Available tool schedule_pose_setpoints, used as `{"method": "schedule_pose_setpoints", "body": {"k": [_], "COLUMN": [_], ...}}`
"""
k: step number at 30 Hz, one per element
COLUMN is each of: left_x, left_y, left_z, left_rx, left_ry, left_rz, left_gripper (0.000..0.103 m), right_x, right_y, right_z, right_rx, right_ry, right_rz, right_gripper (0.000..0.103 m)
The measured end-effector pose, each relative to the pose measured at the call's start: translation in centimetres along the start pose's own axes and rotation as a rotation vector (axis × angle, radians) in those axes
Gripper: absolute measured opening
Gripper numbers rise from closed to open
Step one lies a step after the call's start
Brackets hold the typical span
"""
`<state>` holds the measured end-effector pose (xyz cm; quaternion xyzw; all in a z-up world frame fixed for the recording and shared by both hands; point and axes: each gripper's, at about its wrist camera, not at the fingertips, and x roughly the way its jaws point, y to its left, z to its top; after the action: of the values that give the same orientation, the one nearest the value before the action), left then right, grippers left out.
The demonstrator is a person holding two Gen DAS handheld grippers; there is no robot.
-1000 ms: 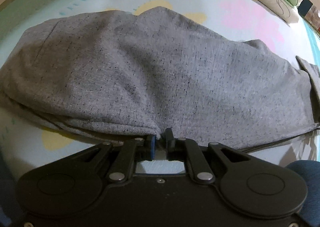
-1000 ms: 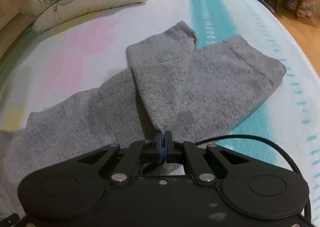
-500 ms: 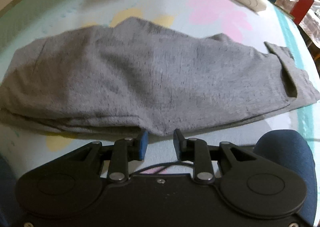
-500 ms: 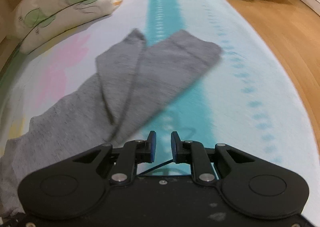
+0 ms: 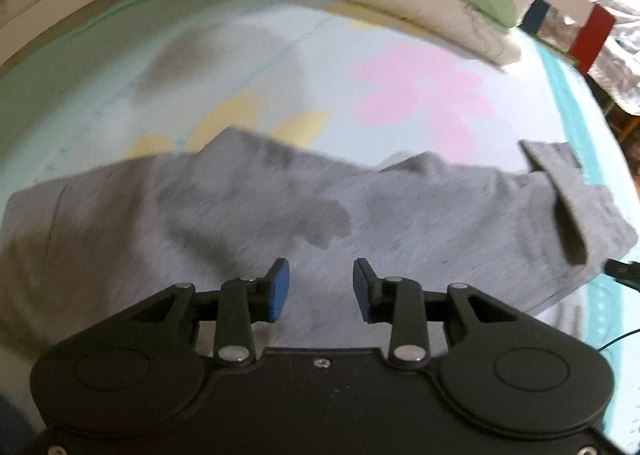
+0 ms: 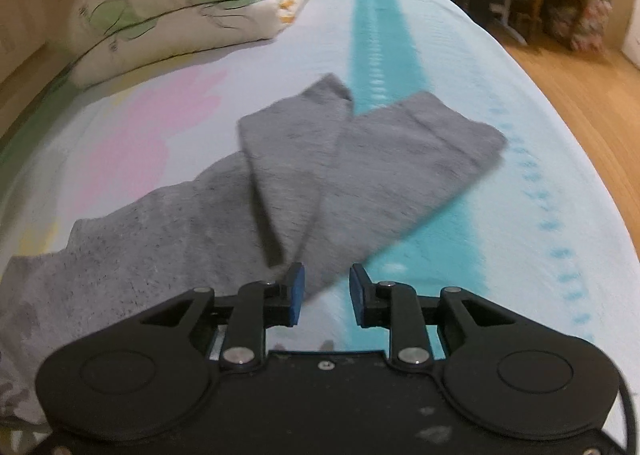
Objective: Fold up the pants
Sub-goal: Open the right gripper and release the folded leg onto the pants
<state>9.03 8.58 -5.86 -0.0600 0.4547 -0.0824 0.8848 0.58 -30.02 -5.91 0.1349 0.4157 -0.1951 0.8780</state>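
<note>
Opening with nothing between their jaws, the left hand-held gripper (image 5: 320, 287) and right hand-held gripper (image 6: 326, 293) hover over grey pants (image 5: 248, 215) lying lengthwise on the bed (image 6: 460, 235) (one cuff flipped back), apparently freeing both for another fold.

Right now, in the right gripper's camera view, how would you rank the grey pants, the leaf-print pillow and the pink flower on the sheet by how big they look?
1. grey pants, nearest the camera
2. leaf-print pillow
3. pink flower, close to the pillow; unsure
</note>
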Motion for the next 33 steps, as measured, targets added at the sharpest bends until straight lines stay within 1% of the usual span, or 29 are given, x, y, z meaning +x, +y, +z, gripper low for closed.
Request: {"method": "schedule_pose_setpoints", "body": {"k": [2, 4, 6, 10, 12, 14, 16, 18, 20, 22, 24, 25, 27, 30, 33], "left_x": [-0.1, 0.1, 0.5, 2.2, 3.1, 4.0, 4.9, 5.7, 6.2, 6.7, 7.3, 7.5, 7.8, 7.4, 7.1], "left_y": [-0.8, -1.5, -1.9, -1.8, -1.7, -1.6, -1.4, -1.1, -0.8, -0.6, -0.6, -0.7, -1.0, -1.4, -1.4], "left_z": [0.3, 0.3, 0.2, 0.0, -0.1, -0.3, -0.6, -1.0, -1.4, -1.7, -2.2, -2.4, -2.9, -3.7, -4.5], "left_rx": [0.017, 0.034, 0.045, 0.033, 0.016, 0.018, 0.019, 0.015, 0.011, 0.012, 0.030, 0.045, 0.085, 0.120, 0.124], "left_ry": [-0.017, -0.028, -0.034, 0.011, 0.035, 0.057, 0.083, 0.106, 0.125, 0.141, 0.156, 0.162, 0.157, 0.129, 0.099], "left_rz": [-0.007, -0.009, -0.011, -0.014, -0.009, 0.001, 0.017, 0.027, 0.030, 0.035, 0.053, 0.063, 0.074, 0.080, 0.077], "left_gripper": [0.047, 0.055, 0.055, 0.055, 0.055, 0.055, 0.055, 0.055, 0.055, 0.055, 0.055, 0.055, 0.055, 0.055, 0.055], "right_x": [0.7, 1.5, 2.5, 4.5, 5.4, 6.2, 6.2, 6.4, 6.6, 6.4, 6.3, 6.3, 6.0, 4.7, 2.8], "right_y": [1.4, 2.7, 3.7, 5.2, 5.3, 4.8, 3.5, 0.8, -2.2, -4.3, -5.4, -5.4, -4.7, -2.6, -1.2], "right_z": [0.3, 0.6, 0.8, 1.1, 1.2, 1.4, 1.7, 2.2, 2.3, 2.2, 2.1, 2.2, 2.4, 2.4, 3.2], "right_rx": [-0.059, -0.114, -0.163, -0.254, -0.270, -0.259, -0.191, -0.056, 0.076, 0.169, 0.221, 0.222, 0.147, -0.003, -0.081], "right_ry": [-0.028, -0.050, -0.062, -0.061, -0.050, -0.040, -0.044, -0.029, 0.006, 0.013, 0.018, 0.026, 0.024, -0.016, -0.087], "right_rz": [-0.020, -0.027, -0.029, -0.063, -0.073, -0.096, -0.157, -0.174, -0.138, -0.109, -0.061, -0.048, -0.056, -0.067, -0.024], "right_gripper": [0.029, 0.030, 0.030, 0.030, 0.030, 0.029, 0.028, 0.028, 0.028, 0.028, 0.030, 0.034, 0.034, 0.034, 0.036]}}
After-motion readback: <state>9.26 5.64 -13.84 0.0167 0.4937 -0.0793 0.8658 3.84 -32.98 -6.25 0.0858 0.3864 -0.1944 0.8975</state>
